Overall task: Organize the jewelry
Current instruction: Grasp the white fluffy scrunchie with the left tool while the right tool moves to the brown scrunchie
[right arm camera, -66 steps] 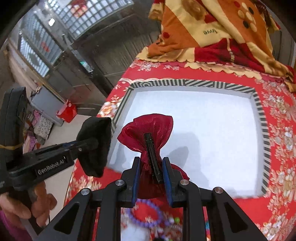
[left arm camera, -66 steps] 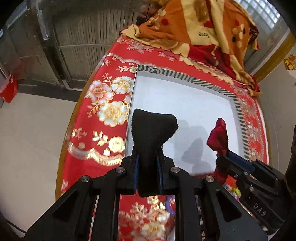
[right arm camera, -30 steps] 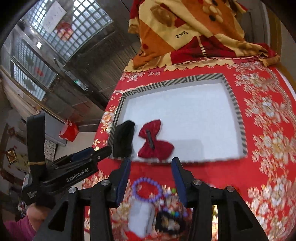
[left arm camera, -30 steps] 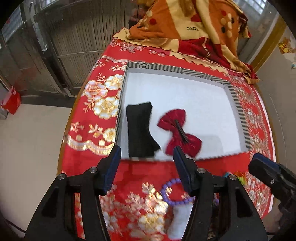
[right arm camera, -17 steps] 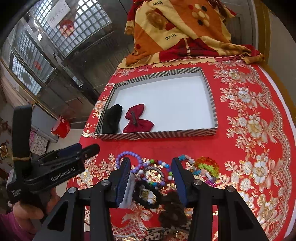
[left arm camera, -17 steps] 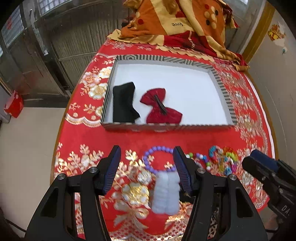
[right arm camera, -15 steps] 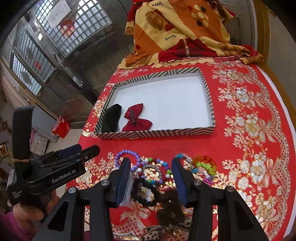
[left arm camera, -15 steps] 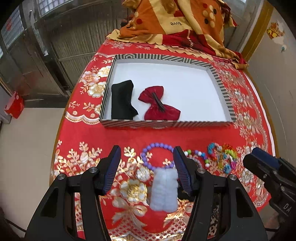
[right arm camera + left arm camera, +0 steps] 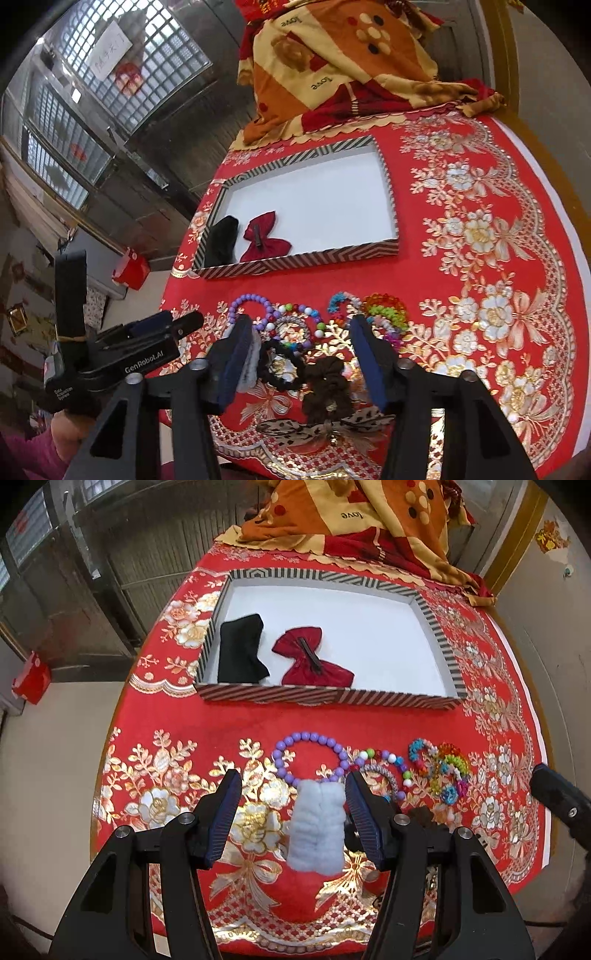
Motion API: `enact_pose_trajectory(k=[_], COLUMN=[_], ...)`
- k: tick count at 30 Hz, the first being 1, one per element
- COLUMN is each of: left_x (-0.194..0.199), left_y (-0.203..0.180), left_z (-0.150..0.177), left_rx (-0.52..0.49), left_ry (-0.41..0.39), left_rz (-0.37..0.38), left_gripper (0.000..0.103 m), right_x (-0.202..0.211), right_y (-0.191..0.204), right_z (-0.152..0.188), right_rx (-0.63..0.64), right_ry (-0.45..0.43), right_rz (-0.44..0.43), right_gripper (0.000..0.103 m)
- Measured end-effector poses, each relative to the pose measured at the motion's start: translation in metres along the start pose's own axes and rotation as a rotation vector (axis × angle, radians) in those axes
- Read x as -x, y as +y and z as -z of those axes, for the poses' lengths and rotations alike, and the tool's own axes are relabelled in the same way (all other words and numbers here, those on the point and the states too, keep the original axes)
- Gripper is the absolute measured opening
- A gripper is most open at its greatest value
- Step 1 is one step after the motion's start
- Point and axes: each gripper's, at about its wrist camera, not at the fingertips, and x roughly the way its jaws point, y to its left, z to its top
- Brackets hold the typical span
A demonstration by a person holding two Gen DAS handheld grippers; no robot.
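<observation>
Two things already lie in the striped tray: a black bow and a red bow, side by side at its left end. The rest of the jewelry sits on the red table in front of the tray, so most of the sorting is not yet done.

The left claw is wide open and holds nothing. It hangs over a fluffy white hair piece that lies between its two fingers, and the right finger looks very close to it. A purple bead bracelet lies just behind the fluffy piece and seems to touch its far end.

The right claw is wide open too and holds nothing. Below it, between its fingers, lie a black hair tie and a brown scrunchie. A spotted bow lies near the table edge, and colorful bead bracelets sit farther back.

It looks like the picking-up step for the next two things. The left claw would need to go down and close on the fluffy piece without catching the purple beads. The right claw has two things under it, so it should pick one and grab only that one. Then each thing can go in the free white part of the tray.
</observation>
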Motion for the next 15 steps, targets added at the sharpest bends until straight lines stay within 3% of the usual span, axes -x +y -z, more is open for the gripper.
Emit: enact_pose_trajectory(k=[15], left_x=[-0.01], left_y=[-0.017], left_z=[0.009], left_rx=[-0.032], left_ry=[0.049], left_rz=[0.014], left_gripper=[0.058], right_x=[-0.01], right_y=[-0.015], right_z=[0.014], right_rx=[0.005], right_ry=[0.059], right_rz=[0.052], right_gripper=[0.056])
